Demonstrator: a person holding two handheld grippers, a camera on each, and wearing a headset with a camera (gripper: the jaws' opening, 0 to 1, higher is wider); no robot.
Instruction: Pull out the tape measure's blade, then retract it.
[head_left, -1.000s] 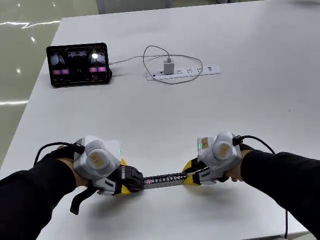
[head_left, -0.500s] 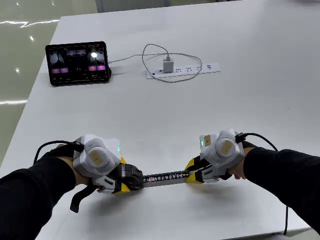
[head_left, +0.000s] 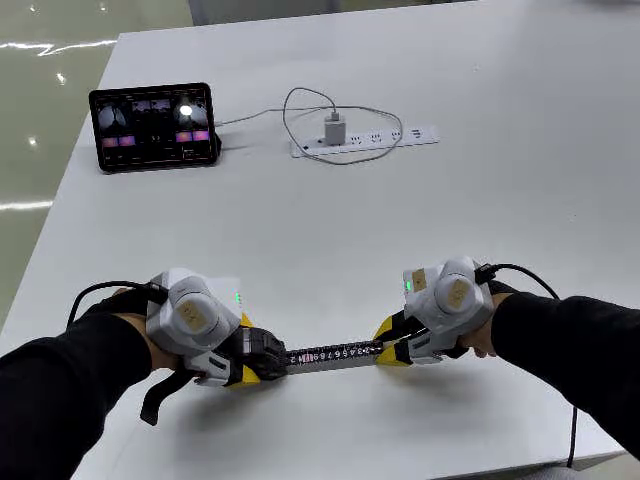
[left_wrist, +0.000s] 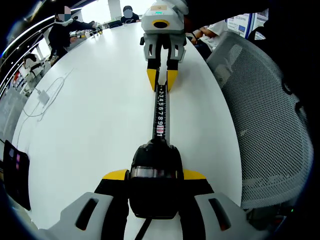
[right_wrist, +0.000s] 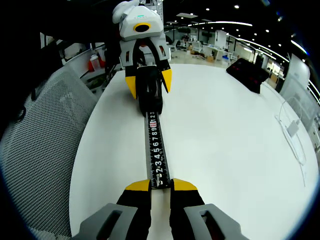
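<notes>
A black tape measure case (head_left: 262, 355) (left_wrist: 156, 175) sits between the yellow-tipped jaws of my left gripper (head_left: 246, 360) (left_wrist: 155, 176), which is shut on it. Its blade (head_left: 335, 354) (left_wrist: 160, 107) (right_wrist: 155, 152), dark with white numerals, runs out to the right just above the white table (head_left: 330, 230). My right gripper (head_left: 385, 352) (right_wrist: 161, 186) is shut on the blade's end. In the right gripper view the case (right_wrist: 150, 90) shows far off, between the left gripper's jaws. In the left gripper view the right gripper (left_wrist: 161, 80) pinches the blade's far end.
A tablet (head_left: 154, 126) with a lit screen stands at the far left of the table. A white power strip (head_left: 365, 141) with a plugged charger and looped cable lies at the far middle. A mesh chair (left_wrist: 260, 115) stands beside the table's near edge.
The right gripper has drawn a little farther right with the blade's end, so slightly more blade shows. The left gripper and the case have stayed put.
</notes>
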